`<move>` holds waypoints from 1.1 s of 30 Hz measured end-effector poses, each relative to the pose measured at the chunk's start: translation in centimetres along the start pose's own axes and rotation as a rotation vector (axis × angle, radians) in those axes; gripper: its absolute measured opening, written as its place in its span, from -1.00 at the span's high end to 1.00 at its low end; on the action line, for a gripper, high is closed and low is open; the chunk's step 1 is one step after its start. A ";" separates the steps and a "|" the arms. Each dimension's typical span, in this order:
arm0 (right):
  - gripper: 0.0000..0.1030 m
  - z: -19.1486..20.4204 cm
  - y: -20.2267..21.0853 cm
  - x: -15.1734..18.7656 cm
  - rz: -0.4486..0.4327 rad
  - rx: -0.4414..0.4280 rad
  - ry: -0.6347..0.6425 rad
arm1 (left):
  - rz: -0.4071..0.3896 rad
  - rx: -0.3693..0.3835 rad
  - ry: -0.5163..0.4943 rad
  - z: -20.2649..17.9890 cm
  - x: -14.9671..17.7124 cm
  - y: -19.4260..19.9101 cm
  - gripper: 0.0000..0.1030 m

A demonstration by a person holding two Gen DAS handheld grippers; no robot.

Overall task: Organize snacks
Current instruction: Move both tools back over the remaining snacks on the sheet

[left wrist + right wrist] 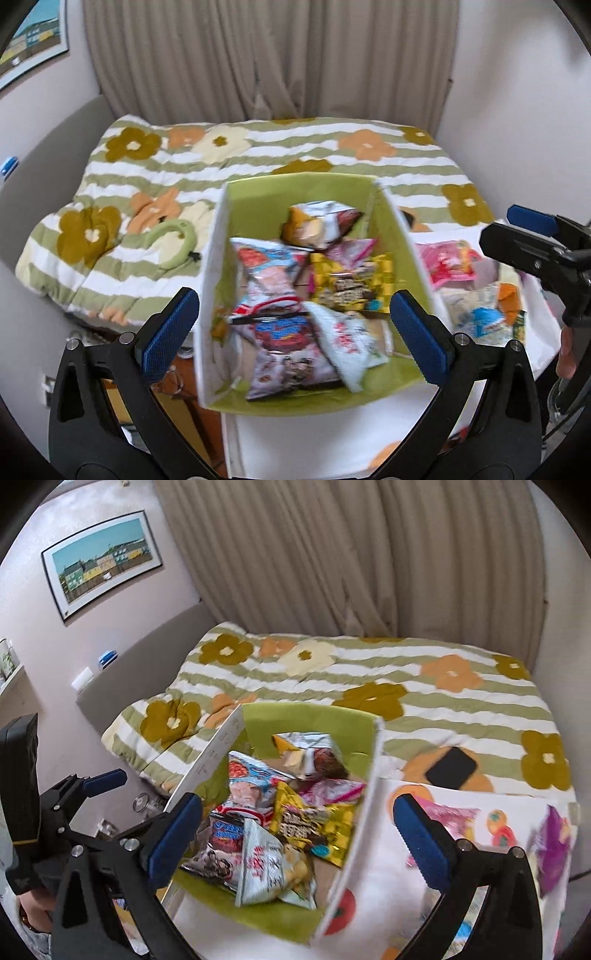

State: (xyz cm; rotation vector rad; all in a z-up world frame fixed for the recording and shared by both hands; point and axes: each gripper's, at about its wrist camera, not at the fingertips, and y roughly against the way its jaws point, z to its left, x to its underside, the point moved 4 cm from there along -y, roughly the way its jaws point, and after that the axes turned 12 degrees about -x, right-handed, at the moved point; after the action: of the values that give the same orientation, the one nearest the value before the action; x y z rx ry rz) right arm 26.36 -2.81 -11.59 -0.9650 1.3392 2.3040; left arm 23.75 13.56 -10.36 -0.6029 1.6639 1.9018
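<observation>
A bed is filling the room's middle, covered by a quilt (pixel 424 701) striped green and white with brown, orange and cream flowers. Beige curtains (pixel 351 554) are hanging behind it; a pale pink wall is running along the left, carrying a framed picture (pixel 101 563). A grey headboard (pixel 147 657) is lining the bed's left edge, with a small blue thing and a white thing sitting on top, too blurred to name.

A box (pixel 295 186) with a green lining and white outer walls is sitting at the near edge of the quilt, open at the top. Snack bags (pixel 295 291) are lying piled inside: a yellow bag (pixel 351 288), a white bag (pixel 343 339), a silver one at the far end, red-and-blue ones to the left. More snacks (pixel 450 262) are lying outside, just right of the box, on a white cloth with fruit prints; pink and purple packs are showing there.

A black phone (pixel 450 768) is resting on the quilt beyond the cloth. A green ring (pixel 173 240) is lying on the quilt left of the box.

Left gripper (pixel 295 328) is hovering over the box, jaws spread wide, nothing between the pads. Right gripper (pixel 299 834) is hovering over the box's right wall, jaws at full spread and likewise holding nothing. Both views are smeared with motion blur
</observation>
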 end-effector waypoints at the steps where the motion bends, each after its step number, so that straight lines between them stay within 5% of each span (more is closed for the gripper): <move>1: -0.99 -0.4 0.9 0.3 -0.009 0.015 -0.011 | -0.004 0.016 -0.010 -0.7 -0.1 0.4 -0.99; 12: -0.99 -6.1 12.0 5.1 -0.094 0.190 -0.098 | -0.088 0.138 -0.077 -11.1 -0.3 5.7 -0.99; 18: -0.99 -10.8 16.9 8.5 -0.106 0.273 -0.162 | -0.067 0.184 -0.120 -18.6 0.6 7.0 -0.99; 25: -0.99 -16.7 19.2 13.2 -0.092 0.340 -0.264 | 0.034 0.218 -0.163 -25.7 2.7 4.2 -0.99; 33: -0.99 -21.7 17.0 17.8 -0.041 0.363 -0.371 | 0.150 0.215 -0.222 -30.6 5.4 -2.9 -0.99</move>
State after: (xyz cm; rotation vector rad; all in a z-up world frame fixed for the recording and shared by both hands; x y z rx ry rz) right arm 12.52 -31.27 -20.08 -0.4212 1.4803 1.9839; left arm 21.05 -15.92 -20.25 -0.1791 1.7759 1.7837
